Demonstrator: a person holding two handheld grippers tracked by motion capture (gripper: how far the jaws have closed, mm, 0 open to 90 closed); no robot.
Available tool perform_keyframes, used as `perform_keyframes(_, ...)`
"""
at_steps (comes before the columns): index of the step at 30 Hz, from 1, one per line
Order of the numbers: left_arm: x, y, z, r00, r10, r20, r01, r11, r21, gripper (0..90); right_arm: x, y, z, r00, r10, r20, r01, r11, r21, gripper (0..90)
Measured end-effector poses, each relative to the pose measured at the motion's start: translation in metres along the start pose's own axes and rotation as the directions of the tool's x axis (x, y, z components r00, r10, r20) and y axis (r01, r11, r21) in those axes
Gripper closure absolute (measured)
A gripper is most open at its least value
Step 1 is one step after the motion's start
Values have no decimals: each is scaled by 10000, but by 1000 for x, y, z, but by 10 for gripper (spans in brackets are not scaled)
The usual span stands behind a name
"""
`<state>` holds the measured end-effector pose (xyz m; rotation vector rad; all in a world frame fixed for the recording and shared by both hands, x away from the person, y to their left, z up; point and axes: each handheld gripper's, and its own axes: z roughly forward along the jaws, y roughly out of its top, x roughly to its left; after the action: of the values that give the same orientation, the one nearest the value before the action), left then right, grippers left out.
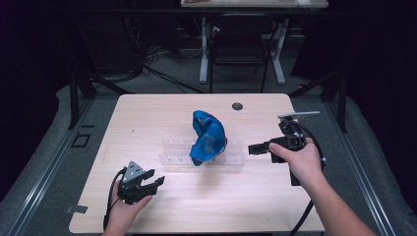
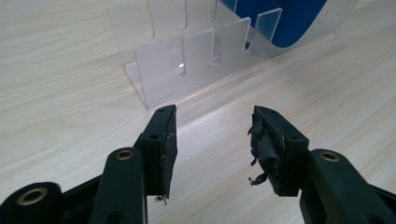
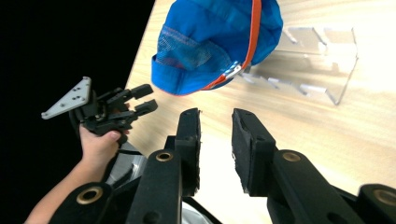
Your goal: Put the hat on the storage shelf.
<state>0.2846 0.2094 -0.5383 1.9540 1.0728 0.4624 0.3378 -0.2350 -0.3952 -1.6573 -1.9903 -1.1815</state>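
Observation:
A blue fabric bag (image 1: 209, 137) with a mesh panel and an orange zip rests upright in a clear slotted rack (image 1: 172, 152) at the middle of the table. My left gripper (image 1: 158, 183) sits low at the front left, open and holding nothing, pointing at the rack's left end. In the left gripper view its jaws (image 2: 212, 114) stand wide apart before the rack (image 2: 159, 70), with the bag (image 2: 285, 23) behind. My right gripper (image 1: 252, 148) hovers right of the rack, aimed left. In the right gripper view it (image 3: 217, 114) is open and empty below the bag (image 3: 210, 42).
The wooden table (image 1: 147, 113) has a small black round cap (image 1: 237, 106) near its far edge. Beyond the table stand a dark chair (image 1: 241, 44) and another table's white legs (image 1: 204, 54). The left gripper (image 3: 145, 99) shows far off in the right gripper view.

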Motion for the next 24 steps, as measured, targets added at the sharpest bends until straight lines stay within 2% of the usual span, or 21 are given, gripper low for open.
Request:
perform_keyframes(2,1,-2,-2,10000,-49,-31,49,10000,-10,506,-3,-8,-2,9997,-113,212,113,9999,19,721)
perform_keyframes(4,2,-4,-5,9999,-117,-58,117,9999,-8,502,-7,-15,-4,10000,22,41,-22,10000,-42,713)
perform_keyframes(6,4,-6,-9,9999,-106,-81,106,9999,-4,498,-9,-24,-7,9999,-26,159,25,10000,32,706)
perform_keyframes(11,7,-13,-11,9994,-338,-66,338,9994,-2,489,-20,-44,-7,9998,175,28,-175,9998,29,694)
perform_keyframes(14,7,-16,-7,9988,-472,-100,473,9988,157,496,-30,-53,-1,9993,373,-16,-373,9993,44,669)
perform_keyframes(16,7,-19,-5,9991,-432,16,432,9988,236,496,-36,-59,4,9989,468,-80,-467,9988,114,668)
perform_keyframes(19,6,-21,-3,9986,-532,69,530,9984,202,490,-45,-68,11,9987,506,98,-506,9987,-28,652)
perform_keyframes(20,7,-22,-3,9985,-517,186,513,9984,255,485,-50,-70,13,9989,471,64,-471,9989,20,641)
perform_keyframes(24,6,-26,-1,9983,-561,172,557,9982,225,473,-62,-80,22,9990,350,294,-343,9991,-252,619)
